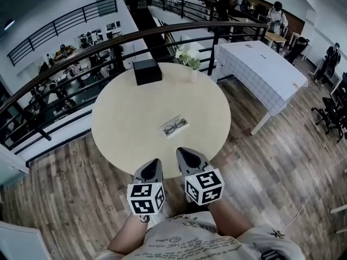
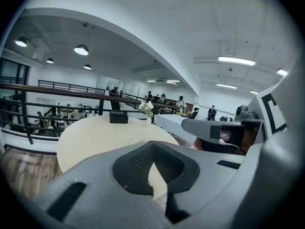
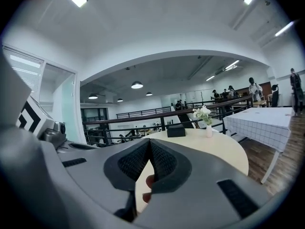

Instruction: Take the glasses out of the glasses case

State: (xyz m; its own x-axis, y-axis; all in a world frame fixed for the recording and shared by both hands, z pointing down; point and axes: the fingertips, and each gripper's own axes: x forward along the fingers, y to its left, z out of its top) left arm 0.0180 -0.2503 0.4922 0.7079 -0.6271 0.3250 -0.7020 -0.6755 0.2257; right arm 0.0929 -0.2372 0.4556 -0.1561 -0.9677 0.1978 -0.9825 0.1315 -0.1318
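An open pale glasses case (image 1: 175, 127) lies near the middle of the round beige table (image 1: 124, 123), with dark-framed glasses in it. My left gripper (image 1: 154, 163) hangs over the table's near edge, shut and empty, a little short and left of the case. My right gripper (image 1: 182, 153) is beside it, also shut and empty, its tip just short of the case. In the left gripper view the left gripper (image 2: 152, 147) shows pads meeting. The right gripper (image 3: 150, 144) looks the same in its own view. The jaws hide the case in both gripper views.
A black box (image 1: 147, 71) sits at the table's far side, with a small vase of white flowers (image 1: 190, 60) to its right. A dark railing (image 1: 81, 50) curves behind the table. A table with a white checked cloth (image 1: 260, 69) stands at the right on the wood floor.
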